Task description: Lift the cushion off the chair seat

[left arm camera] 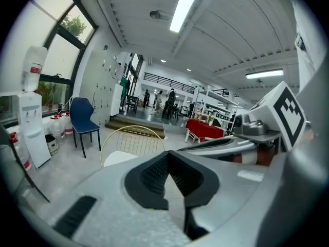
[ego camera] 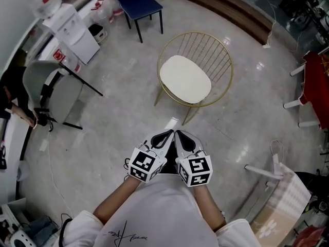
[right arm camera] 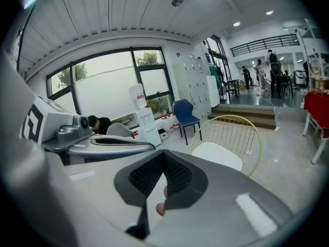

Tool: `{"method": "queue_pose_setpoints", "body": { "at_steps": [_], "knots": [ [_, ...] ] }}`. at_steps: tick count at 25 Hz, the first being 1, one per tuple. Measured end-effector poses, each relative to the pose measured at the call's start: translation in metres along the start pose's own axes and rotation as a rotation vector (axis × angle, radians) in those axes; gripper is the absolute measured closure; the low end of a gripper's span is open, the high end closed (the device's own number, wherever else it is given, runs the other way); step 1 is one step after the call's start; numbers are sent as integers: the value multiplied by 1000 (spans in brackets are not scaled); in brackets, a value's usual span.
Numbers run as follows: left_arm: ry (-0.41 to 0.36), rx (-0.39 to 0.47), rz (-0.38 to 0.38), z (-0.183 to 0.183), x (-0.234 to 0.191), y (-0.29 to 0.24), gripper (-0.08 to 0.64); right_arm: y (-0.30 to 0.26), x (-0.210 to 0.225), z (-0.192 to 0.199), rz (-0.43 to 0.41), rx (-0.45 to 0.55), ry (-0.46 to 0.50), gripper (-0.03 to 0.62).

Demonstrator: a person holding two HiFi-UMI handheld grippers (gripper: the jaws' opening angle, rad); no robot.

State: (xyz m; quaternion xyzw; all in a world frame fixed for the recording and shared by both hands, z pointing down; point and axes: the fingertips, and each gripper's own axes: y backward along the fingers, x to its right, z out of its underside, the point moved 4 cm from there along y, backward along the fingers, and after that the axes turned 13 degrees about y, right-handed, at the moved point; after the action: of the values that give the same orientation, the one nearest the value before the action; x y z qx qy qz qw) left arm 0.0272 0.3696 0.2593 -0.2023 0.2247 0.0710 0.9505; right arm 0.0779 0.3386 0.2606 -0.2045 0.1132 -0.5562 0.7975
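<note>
Both grippers, left and right, jaws pressed together and empty, are approaching the cushion on the chair; next, jaws must spread.

The right tool had its jaws closed tip to tip, with the left tool close beside it. Ahead (a little to the right) the white cushion lay on the gold wire chair, well apart from both.
</note>
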Motion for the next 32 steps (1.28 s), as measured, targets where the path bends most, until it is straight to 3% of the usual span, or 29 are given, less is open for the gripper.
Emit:
{"method": "queue_pose_setpoints", "body": {
  "at_steps": [12, 21, 28, 32],
  "knots": [
    [38, -91, 39, -59, -36, -125, 561, -67, 120, -29, -3, -62, -14, 586],
    [5, -148, 82, -80, -33, -203, 561, -85, 197, -30, 19, -82, -50, 586],
    [-30, -139, 92, -94, -29, -233, 561, -89, 229, -36, 33, -56, -72, 584],
    [115, -112, 99, -108, -33, -239, 560, -89, 232, -45, 5, -17, -79, 583]
  ]
}}
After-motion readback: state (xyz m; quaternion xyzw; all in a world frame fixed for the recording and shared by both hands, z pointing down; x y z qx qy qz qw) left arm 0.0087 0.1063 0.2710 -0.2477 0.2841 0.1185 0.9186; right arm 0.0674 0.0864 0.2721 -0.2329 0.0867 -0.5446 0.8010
